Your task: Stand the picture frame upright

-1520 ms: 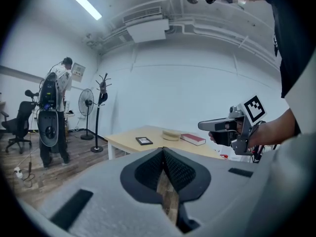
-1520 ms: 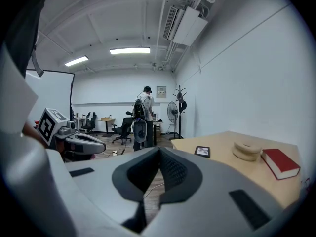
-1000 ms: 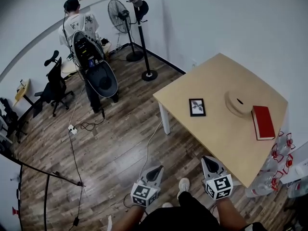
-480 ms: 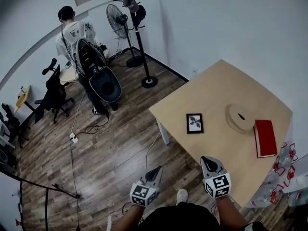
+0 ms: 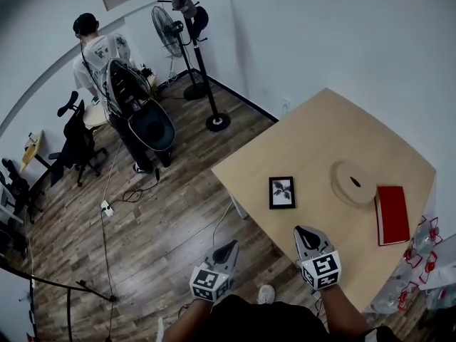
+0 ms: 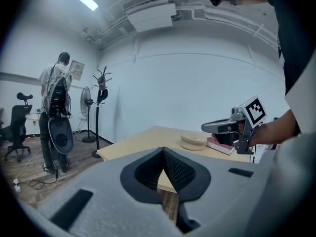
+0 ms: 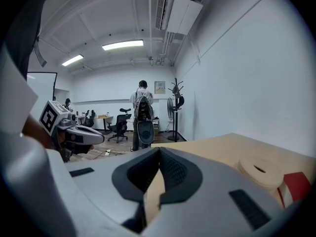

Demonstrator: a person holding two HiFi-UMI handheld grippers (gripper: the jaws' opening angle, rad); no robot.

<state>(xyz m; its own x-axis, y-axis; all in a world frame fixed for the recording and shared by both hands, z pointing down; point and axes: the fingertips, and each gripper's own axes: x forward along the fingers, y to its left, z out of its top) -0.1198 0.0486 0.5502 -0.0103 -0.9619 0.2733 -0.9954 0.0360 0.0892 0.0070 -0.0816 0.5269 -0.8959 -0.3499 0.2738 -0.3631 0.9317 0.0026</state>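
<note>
A small black picture frame [image 5: 282, 192] with a plant print lies flat, face up, near the left corner of the light wooden table [image 5: 313, 148]. My right gripper [image 5: 307, 237] is shut and empty, over the table's near edge, a short way below and right of the frame. The left gripper [image 5: 226, 250] is also shut and empty, held off the table over the wooden floor. Neither gripper touches the frame. The frame does not show in either gripper view.
A round beige disc [image 5: 355, 182] and a red book [image 5: 391, 214] lie on the table right of the frame. Beyond the table stand a coat rack [image 5: 196, 48], a fan [image 5: 169, 38], an office chair [image 5: 75, 137] and a person [image 5: 107, 70]. Cables trail on the floor [image 5: 114, 191].
The view has shifted toward the table, so the frame sits lower and further left in view. Both grippers stayed shut and kept their places near me.
</note>
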